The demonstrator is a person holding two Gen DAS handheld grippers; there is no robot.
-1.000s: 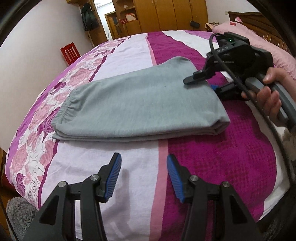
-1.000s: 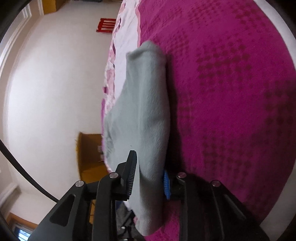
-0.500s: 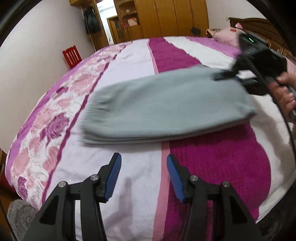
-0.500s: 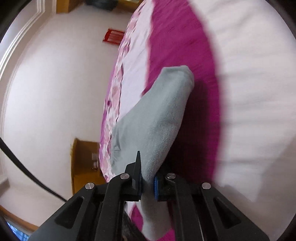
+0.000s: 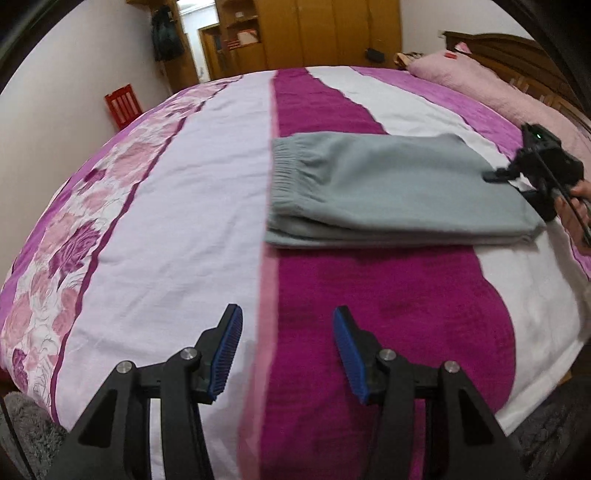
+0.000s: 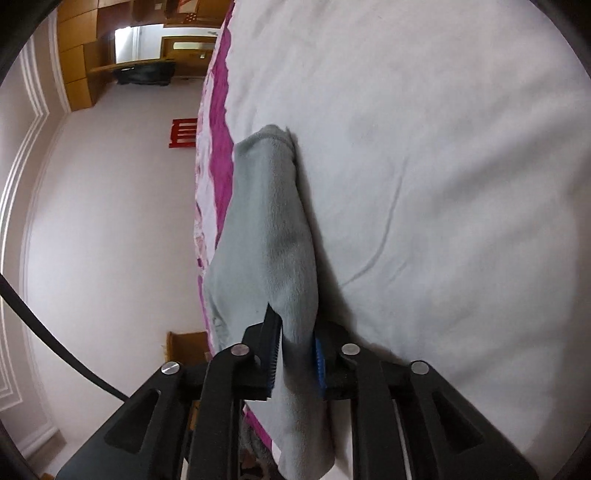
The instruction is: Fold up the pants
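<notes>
The folded pants (image 5: 388, 192) lie flat on the bed (image 5: 203, 221), right of centre in the left wrist view, waistband toward the left. At their right end sits the right gripper (image 5: 517, 181), the cloth between its opening fingers (image 6: 273, 354). The left gripper (image 5: 286, 354) hangs at the lower middle, nearer than the pants. A pillow (image 5: 480, 81) lies upper right, wardrobes (image 5: 314, 33) behind the bed.

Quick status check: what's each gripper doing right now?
Left gripper: open, holding nothing, above the bedspread.
Right gripper: folded grey pants between its pads, jaws opening.
</notes>
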